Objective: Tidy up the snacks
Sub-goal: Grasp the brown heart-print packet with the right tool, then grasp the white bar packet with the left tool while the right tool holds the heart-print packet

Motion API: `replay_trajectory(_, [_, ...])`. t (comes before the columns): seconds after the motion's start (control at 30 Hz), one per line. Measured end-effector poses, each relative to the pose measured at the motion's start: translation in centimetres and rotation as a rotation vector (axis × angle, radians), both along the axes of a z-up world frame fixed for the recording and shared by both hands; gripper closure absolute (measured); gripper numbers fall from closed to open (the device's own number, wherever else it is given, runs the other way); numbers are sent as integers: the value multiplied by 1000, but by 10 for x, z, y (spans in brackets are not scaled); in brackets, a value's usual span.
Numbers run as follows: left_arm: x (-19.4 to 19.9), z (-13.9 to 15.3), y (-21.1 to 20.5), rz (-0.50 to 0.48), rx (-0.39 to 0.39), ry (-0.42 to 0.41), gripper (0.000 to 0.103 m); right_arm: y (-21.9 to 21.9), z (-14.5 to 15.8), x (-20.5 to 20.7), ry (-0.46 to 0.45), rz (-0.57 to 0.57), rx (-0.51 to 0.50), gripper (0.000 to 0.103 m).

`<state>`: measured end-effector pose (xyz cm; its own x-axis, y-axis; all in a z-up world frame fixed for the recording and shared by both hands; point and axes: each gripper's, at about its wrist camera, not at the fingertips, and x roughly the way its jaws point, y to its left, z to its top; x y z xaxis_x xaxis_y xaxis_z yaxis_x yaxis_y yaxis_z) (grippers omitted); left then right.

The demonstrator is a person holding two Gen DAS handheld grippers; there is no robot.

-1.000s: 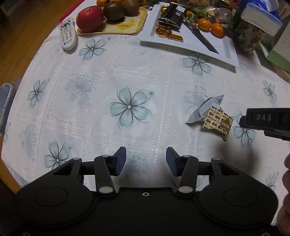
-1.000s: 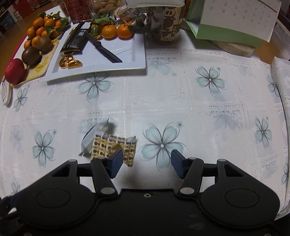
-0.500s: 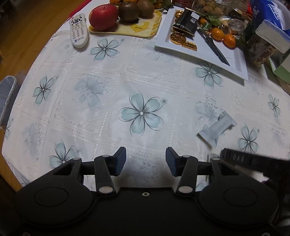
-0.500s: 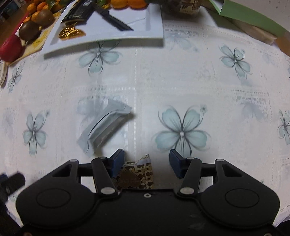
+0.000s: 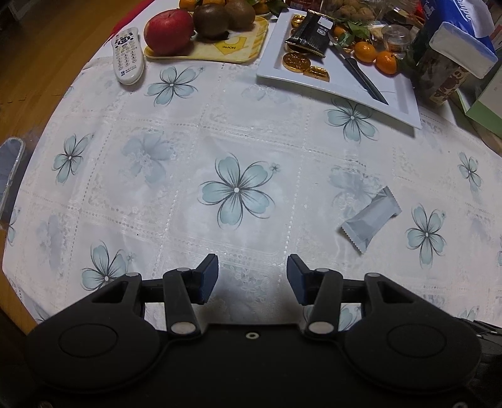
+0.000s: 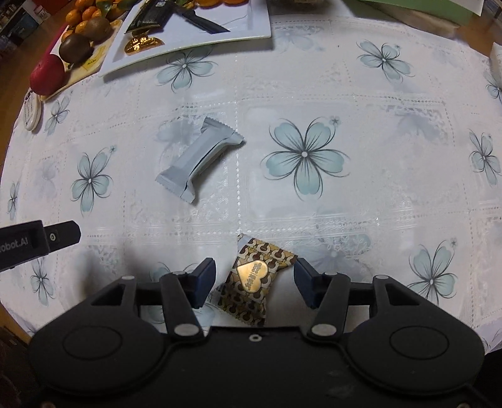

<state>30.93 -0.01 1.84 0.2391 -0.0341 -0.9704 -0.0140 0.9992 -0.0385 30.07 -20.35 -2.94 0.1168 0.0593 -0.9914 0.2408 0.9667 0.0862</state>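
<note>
A brown and gold patterned candy packet [image 6: 254,279] with a gold heart lies on the tablecloth between the spread fingers of my right gripper [image 6: 254,279], which is open around it without touching. A grey-white wrapped bar [image 6: 200,158] lies on the cloth farther ahead; it also shows in the left wrist view [image 5: 371,218], to the right of my left gripper [image 5: 252,276], which is open and empty above the cloth. The white rectangular plate [image 5: 398,97] at the far side holds gold coins [image 5: 296,60], a black packet [image 5: 310,31] and a knife.
A yellow tray [image 5: 238,51] with an apple and kiwis and a white remote [image 5: 127,59] lie at the far left. Mandarins, jars and a tissue box [image 5: 461,22] crowd the far right. The left gripper's body [image 6: 34,241] shows at the right view's left edge.
The right gripper has drawn back and moved over the patterned candy, which now lies between its fingers. The left gripper pulled back, and the candy left its view.
</note>
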Motion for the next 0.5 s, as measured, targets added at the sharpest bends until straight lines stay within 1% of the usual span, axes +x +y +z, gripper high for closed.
replay_trajectory(0.13, [0,1,3,-3,10,-8,47,6,-17,0,57,-23,-3,46])
replay_trajectory(0.27, [-1,4,5,-4,-2,-17,47,7,-25,-1,73,-40,2,47])
replay_trajectory(0.37, [-1,5,3,-13,0,-25,47,7,-28,0,84,-45,15,55])
replay_trajectory(0.43, [-1,5,1,-21,5,-28,47,7,-28,1,86,-39,2,67])
replay_trajectory(0.5, [-1,3,-2,-31,8,-29,47,2,-28,2,86,-29,17,70])
